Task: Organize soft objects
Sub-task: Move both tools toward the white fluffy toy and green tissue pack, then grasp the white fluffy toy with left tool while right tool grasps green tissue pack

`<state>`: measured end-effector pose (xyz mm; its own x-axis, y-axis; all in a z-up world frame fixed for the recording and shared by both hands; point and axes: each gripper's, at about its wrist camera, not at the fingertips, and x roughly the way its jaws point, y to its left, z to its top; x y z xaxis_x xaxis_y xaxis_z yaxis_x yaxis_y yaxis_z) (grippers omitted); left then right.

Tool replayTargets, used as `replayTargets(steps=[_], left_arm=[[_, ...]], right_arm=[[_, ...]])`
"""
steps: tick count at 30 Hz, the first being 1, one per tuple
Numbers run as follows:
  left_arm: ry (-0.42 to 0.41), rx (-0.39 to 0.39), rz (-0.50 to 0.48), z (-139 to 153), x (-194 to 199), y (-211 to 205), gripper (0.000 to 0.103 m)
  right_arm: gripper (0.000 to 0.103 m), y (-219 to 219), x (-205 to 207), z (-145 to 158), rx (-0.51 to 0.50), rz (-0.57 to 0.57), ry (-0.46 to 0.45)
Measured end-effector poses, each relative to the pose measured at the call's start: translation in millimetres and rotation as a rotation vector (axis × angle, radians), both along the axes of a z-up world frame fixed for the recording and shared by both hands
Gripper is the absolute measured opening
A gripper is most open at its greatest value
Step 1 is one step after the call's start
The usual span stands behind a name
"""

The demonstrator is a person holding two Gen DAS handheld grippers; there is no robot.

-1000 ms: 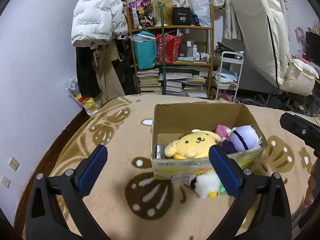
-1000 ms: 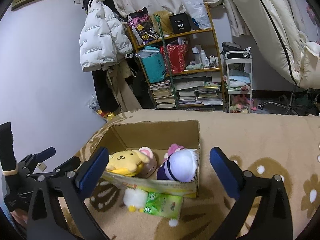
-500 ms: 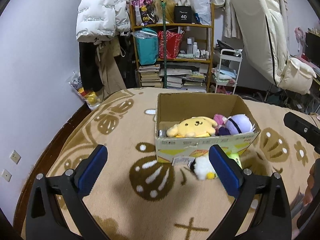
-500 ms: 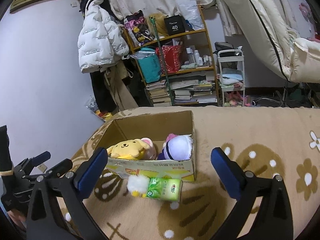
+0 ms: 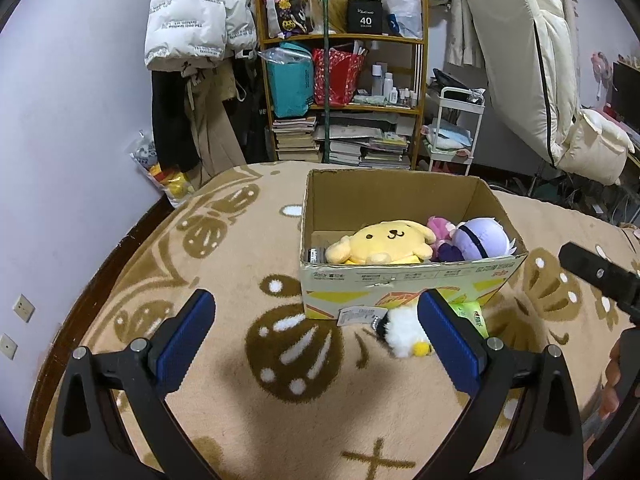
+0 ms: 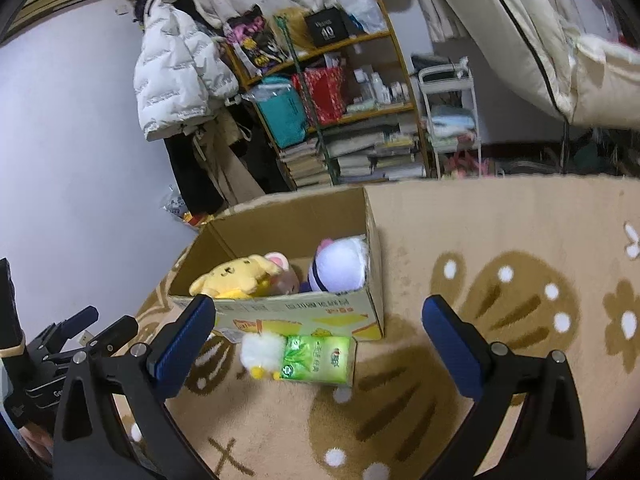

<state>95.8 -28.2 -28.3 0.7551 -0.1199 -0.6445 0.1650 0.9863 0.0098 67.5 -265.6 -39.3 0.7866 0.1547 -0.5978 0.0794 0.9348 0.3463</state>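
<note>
A cardboard box [image 5: 400,280] [image 6: 304,312] stands on the beige patterned rug. Inside lie a yellow dog plush [image 5: 384,242] [image 6: 236,278], a small pink plush [image 5: 440,228] [image 6: 280,264] and a purple-and-white round plush [image 5: 482,238] [image 6: 340,266]. In front of the box lie a white fluffy toy [image 5: 402,334] [image 6: 262,350] and a green tissue pack [image 5: 472,312] [image 6: 318,358]. My left gripper [image 5: 316,344] is open and empty, short of the box. My right gripper [image 6: 318,344] is open and empty, above the tissue pack.
The rug [image 5: 240,264] covers the floor to a dark wooden edge at the left. Behind stand a shelf [image 5: 344,92] of books and bags, hanging coats [image 5: 196,12], a white cart [image 5: 456,132] and an upright mattress [image 5: 532,68].
Both grippers have pulled back and up from the box, so it appears smaller and farther. The right view has tilted. Nothing was picked up.
</note>
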Motion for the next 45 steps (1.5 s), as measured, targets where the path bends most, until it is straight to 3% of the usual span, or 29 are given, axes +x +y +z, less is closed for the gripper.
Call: replayTargets(steps=[7,16,29,45], left_arm=[[0.021,-0.019,-0.014,-11.2,14.0,-5.6,0.100],[0.049,0.015,-0.059,-29.8,27.3,-24.5,0.100],[0.098,0.040,-0.083,-53.2,39.0,-35.7,0.100],[0.145,0.075,-0.195,-80.6,44.9,-61.9,0.100]], right_arm=[[0.103,5.5,12.2,-13.5,-0.013,0.004,0.049],[0.103,12.1,28.1,-29.6,-0.078,0.030,0.107],[0.103,9.8,43.5,-53.7,-0.012,0.034,0.187],[0.103,7.8,60.3,-80.7,0.042,0.041,0.285]])
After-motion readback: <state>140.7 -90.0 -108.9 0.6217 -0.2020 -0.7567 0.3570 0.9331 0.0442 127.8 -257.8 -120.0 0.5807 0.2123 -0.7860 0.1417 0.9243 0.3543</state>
